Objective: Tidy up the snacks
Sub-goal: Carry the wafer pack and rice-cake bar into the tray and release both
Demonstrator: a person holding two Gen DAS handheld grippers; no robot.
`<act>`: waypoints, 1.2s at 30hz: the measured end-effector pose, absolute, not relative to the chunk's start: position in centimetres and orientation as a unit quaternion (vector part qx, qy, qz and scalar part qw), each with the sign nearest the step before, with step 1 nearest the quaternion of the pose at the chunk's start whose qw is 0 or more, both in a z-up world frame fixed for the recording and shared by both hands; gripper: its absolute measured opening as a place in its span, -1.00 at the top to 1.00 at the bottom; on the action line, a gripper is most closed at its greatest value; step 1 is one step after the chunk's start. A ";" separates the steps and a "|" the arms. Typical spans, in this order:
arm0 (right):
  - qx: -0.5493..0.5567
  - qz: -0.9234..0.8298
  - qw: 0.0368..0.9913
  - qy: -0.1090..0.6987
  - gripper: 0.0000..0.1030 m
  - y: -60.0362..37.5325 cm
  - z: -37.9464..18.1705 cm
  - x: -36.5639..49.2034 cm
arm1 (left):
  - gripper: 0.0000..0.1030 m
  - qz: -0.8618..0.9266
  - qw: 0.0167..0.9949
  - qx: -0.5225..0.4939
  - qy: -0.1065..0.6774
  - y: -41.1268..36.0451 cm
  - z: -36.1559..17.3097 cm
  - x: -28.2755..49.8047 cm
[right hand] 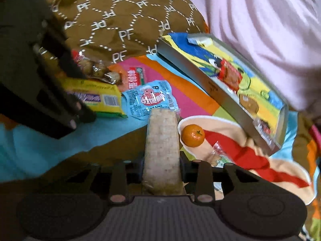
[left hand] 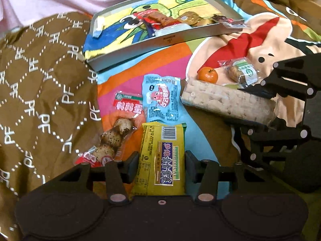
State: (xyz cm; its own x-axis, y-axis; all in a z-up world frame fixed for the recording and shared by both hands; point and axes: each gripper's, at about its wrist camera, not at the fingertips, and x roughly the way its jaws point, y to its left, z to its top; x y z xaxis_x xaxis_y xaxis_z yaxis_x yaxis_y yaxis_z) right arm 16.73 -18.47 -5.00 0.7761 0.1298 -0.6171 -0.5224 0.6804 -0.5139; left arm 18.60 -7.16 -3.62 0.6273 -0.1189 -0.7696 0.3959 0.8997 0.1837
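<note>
My left gripper point(left hand: 161, 160) is shut on a yellow biscuit packet point(left hand: 162, 156), its pads pressing both long sides just above the colourful blanket. In the right wrist view that packet point(right hand: 100, 98) juts out of the black left gripper point(right hand: 78, 89). My right gripper point(right hand: 161, 164) is shut on a long pale puffed-rice bar point(right hand: 162, 140) that points away from the camera. From the left wrist view, the bar point(left hand: 220, 102) lies across the right side. A grey shallow tray point(left hand: 160, 40) with a cartoon picture inside sits beyond and holds several wrapped snacks.
Loose on the blanket lie a mandarin point(left hand: 207, 74), a blue packet point(left hand: 161, 98), a red packet point(left hand: 128, 104), a lumpy brown snack in clear wrap point(left hand: 112, 138) and a green-labelled cookie point(left hand: 240, 71). A brown patterned quilt point(left hand: 40, 90) rises on the left; pink fabric lies behind the tray.
</note>
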 end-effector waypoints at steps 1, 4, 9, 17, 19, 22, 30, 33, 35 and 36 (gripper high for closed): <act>-0.360 0.184 0.874 0.270 0.30 -18.4 -5.0 16.4 | 0.03 -0.144 0.887 0.177 0.402 -7.3 -3.3 18.4; -0.366 0.176 0.879 0.251 0.30 -18.4 -4.5 15.8 | 0.03 -0.137 0.892 0.185 0.389 -7.8 -2.5 17.9; -0.351 0.156 0.895 0.228 0.30 -19.2 -3.2 15.6 | 0.03 -0.126 0.907 0.175 0.361 -8.3 -0.9 17.7; -0.284 0.114 0.930 0.204 0.30 -22.2 -1.2 17.9 | 0.03 -0.118 0.933 0.131 0.314 -9.7 1.4 19.8; -0.267 0.102 0.938 0.195 0.30 -22.9 -0.9 18.6 | 0.03 -0.117 0.939 0.117 0.303 -10.2 2.0 20.7; -0.252 0.081 0.947 0.180 0.30 -23.8 -0.7 20.1 | 0.03 -0.120 0.944 0.108 0.288 -11.2 2.7 21.8; -0.265 0.047 0.953 0.138 0.30 -25.0 -2.0 25.1 | 0.03 -0.119 0.948 0.105 0.276 -12.8 3.1 24.2; -0.273 0.042 0.953 0.126 0.30 -25.2 -2.4 26.5 | 0.03 -0.117 0.949 0.099 0.276 -13.0 2.8 25.0; -0.273 0.041 0.953 0.125 0.30 -25.3 -2.6 27.3 | 0.03 -0.117 0.950 0.093 0.276 -13.3 2.6 25.7; -0.267 0.042 0.954 0.127 0.30 -25.4 -2.6 27.8 | 0.03 -0.117 0.950 0.090 0.275 -13.4 2.6 26.1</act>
State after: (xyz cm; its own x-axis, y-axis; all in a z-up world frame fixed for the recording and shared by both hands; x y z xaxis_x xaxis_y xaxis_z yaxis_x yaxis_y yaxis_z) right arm 27.75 -25.45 -2.62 0.9642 0.0117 -0.2649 -0.1474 0.8540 -0.4989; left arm 26.09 -13.39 2.63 0.8213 -0.1718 -0.5440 0.2712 0.9565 0.1075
